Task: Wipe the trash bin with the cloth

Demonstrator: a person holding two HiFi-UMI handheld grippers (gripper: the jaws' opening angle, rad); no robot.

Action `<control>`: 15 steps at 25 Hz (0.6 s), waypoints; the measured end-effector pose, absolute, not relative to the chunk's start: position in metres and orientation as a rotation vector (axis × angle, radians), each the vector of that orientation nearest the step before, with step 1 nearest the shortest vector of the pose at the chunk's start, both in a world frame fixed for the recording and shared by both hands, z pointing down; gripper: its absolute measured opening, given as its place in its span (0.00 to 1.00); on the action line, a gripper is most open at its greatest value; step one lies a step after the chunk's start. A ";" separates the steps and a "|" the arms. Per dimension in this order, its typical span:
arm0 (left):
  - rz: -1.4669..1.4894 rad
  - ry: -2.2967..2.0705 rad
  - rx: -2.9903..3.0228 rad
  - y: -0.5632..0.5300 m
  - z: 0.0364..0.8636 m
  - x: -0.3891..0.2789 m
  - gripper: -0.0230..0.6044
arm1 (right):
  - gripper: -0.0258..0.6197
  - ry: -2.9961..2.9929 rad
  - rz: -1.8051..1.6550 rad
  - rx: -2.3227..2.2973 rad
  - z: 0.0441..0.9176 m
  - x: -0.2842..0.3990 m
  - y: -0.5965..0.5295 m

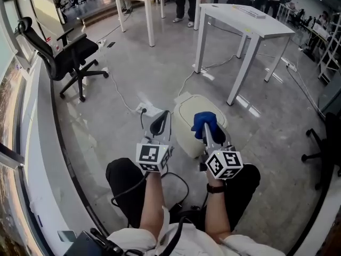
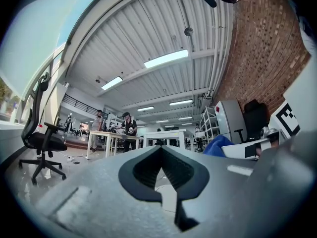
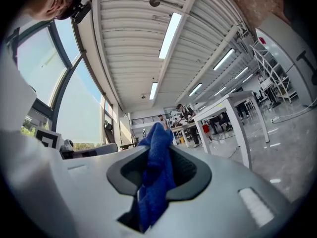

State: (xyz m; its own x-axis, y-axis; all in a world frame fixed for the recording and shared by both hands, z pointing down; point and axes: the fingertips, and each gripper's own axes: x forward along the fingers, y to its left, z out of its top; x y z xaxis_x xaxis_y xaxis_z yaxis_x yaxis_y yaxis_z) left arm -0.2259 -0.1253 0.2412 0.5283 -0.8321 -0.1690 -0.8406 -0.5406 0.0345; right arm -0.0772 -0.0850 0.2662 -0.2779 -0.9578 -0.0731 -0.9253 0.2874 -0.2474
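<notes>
There's a white shirt (image 1: 184,242), black trousers (image 1: 123,188), a black wristband (image 1: 215,188), and the grey left gripper (image 1: 160,121) and right gripper (image 1: 209,132) carry black-and-white marker cubes (image 1: 153,157).

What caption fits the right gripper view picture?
The right claw pinches a blue cloth, with a white table behind.

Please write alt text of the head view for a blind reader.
A person holds two grippers over a grey floor: the right gripper grips a blue cloth above a pale trash bin, the left gripper, shut and empty, is beside the bin. White tables and a black chair stand beyond.
</notes>
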 end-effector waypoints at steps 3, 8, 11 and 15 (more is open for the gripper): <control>0.255 1.508 -2.699 -0.131 0.248 -0.237 0.03 | 0.18 2.359 -0.259 -1.735 0.273 -0.089 -0.096; 0.270 1.509 -2.713 -0.137 0.258 -0.250 0.03 | 0.18 2.342 -0.327 -1.792 0.295 -0.099 -0.108; 0.296 1.519 -2.710 -0.147 0.264 -0.258 0.03 | 0.18 2.376 -0.277 -1.895 0.307 -0.100 -0.120; 0.291 1.473 -2.747 -0.153 0.275 -0.259 0.03 | 0.18 2.402 -0.304 -1.993 0.337 -0.107 -0.140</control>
State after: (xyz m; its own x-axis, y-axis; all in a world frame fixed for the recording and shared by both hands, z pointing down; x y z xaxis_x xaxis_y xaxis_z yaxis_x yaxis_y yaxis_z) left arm -0.2592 -0.1531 0.2748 0.5401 -0.8246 -0.1682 -0.8267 -0.5573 0.0774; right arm -0.1071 -0.1405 0.3365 -0.1922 -0.9742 0.1186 -0.9730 0.1735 -0.1522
